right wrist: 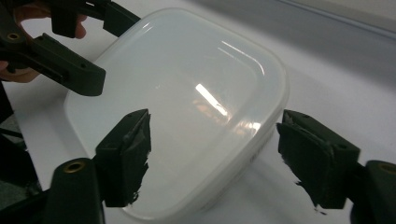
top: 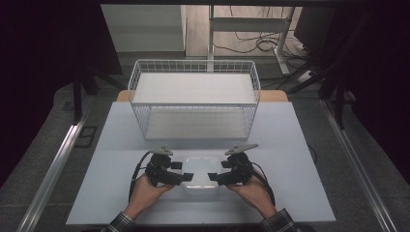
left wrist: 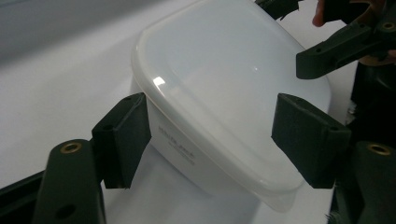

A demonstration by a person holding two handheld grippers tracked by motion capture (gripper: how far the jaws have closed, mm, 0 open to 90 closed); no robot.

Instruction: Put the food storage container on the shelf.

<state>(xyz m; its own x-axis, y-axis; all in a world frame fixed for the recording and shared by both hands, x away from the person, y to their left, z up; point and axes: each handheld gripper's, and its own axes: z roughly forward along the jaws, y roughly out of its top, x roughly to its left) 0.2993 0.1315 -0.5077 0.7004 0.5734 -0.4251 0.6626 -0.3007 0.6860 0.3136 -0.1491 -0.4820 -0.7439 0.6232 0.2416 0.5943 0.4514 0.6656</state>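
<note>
A white translucent plastic container (top: pixel 200 178) with its lid on rests on the pale table (top: pixel 290 145), near the front edge. My left gripper (top: pixel 185 172) stands open at the container's left end, and my right gripper (top: pixel 217 171) stands open at its right end. In the left gripper view the container (left wrist: pixel 224 88) lies between the spread jaws of my left gripper (left wrist: pixel 215 140); one pad (left wrist: pixel 123 137) is beside its wall. In the right gripper view the container (right wrist: pixel 187 93) lies between the parted jaws of my right gripper (right wrist: pixel 219 156). Neither gripper is clamped on it.
A white wire basket (top: pixel 193 62) with a white sheet across its top stands at the back middle of the table. Dark curtains hang on both sides, and a desk frame with cables is on the floor beyond. The person's hands and plaid sleeves are at the front edge.
</note>
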